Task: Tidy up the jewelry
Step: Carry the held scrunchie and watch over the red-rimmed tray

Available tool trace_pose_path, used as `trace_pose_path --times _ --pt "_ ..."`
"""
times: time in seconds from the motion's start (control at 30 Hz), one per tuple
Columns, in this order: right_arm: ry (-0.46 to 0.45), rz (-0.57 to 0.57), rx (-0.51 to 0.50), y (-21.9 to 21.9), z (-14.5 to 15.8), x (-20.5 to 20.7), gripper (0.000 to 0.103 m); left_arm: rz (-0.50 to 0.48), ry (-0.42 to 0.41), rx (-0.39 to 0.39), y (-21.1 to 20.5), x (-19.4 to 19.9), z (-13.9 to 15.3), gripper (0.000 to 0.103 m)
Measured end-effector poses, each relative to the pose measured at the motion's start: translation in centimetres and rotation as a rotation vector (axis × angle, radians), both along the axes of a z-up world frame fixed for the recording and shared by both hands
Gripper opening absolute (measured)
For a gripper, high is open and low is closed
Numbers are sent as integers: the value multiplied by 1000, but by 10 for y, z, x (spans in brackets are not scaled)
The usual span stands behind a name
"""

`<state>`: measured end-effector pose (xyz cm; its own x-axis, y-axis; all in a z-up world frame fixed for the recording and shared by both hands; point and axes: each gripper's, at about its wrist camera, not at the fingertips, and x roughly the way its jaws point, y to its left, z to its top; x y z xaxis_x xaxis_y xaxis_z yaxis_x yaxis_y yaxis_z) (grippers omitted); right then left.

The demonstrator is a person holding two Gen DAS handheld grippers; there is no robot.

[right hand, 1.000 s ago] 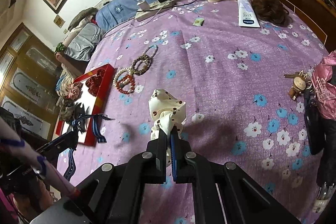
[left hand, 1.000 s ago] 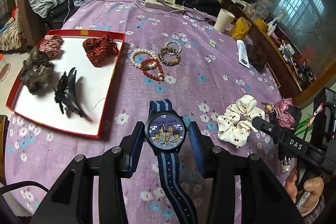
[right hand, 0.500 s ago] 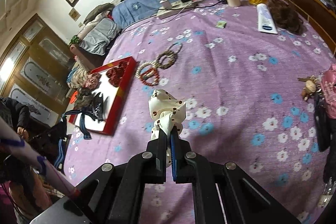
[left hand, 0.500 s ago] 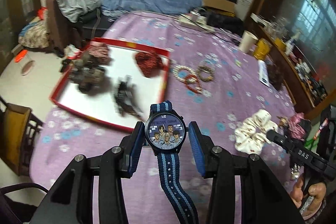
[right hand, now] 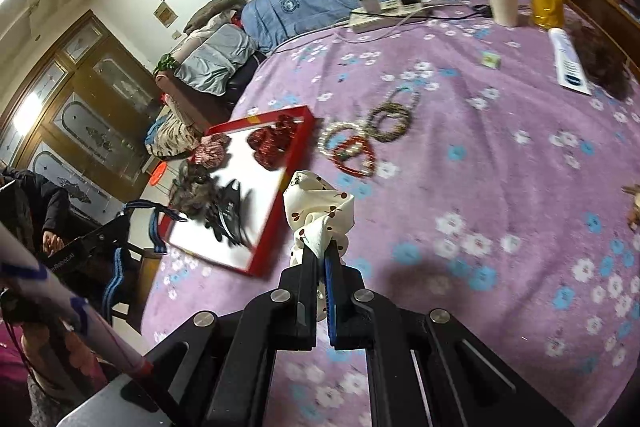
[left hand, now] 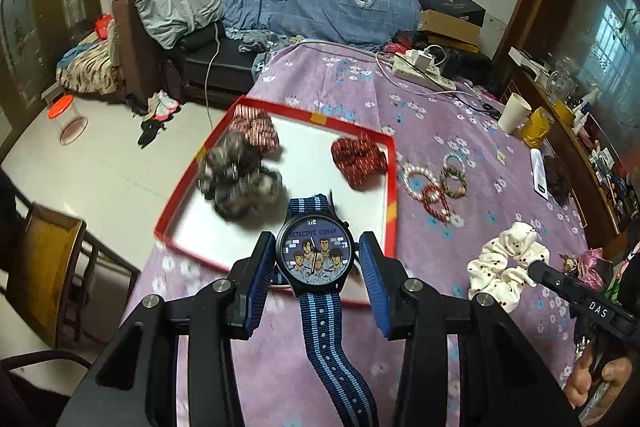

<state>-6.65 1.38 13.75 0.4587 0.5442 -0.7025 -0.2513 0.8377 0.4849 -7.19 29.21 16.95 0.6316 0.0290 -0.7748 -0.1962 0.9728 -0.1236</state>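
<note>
My left gripper (left hand: 316, 263) is shut on a cartoon-faced watch (left hand: 315, 255) with a blue striped strap, held above the near edge of the red-rimmed white tray (left hand: 390, 211). My right gripper (right hand: 322, 259) is shut on a white cherry-print scrunchie (right hand: 318, 209), held above the purple cloth just right of the tray (right hand: 276, 215). The scrunchie also shows in the left wrist view (left hand: 506, 261). The tray holds a red scrunchie (left hand: 358, 157), a striped one (left hand: 254, 129), a grey furry one (left hand: 236, 181) and a black claw clip (right hand: 228, 217).
Several bead bracelets (left hand: 434, 183) lie on the flowered purple cloth right of the tray. A paper cup (left hand: 514, 113), a yellow jar (left hand: 536, 127), a white tube (left hand: 540, 177), a power strip (left hand: 422, 71) and a keychain (left hand: 572, 261) sit further right and back.
Both grippers have risen and swung left toward the tray, each keeping its hold. The left one with the watch now hangs over the tray's near edge.
</note>
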Motion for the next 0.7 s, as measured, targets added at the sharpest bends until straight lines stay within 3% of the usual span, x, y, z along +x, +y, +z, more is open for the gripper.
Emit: trace_pose_path --times 0.4,0.7 --pt "-39 84 -21 117 15 55 4 -101 19 40 45 108 -19 42" --pt "38 95 -24 167 -22 101 4 -109 77 41 68 181 -55 42"
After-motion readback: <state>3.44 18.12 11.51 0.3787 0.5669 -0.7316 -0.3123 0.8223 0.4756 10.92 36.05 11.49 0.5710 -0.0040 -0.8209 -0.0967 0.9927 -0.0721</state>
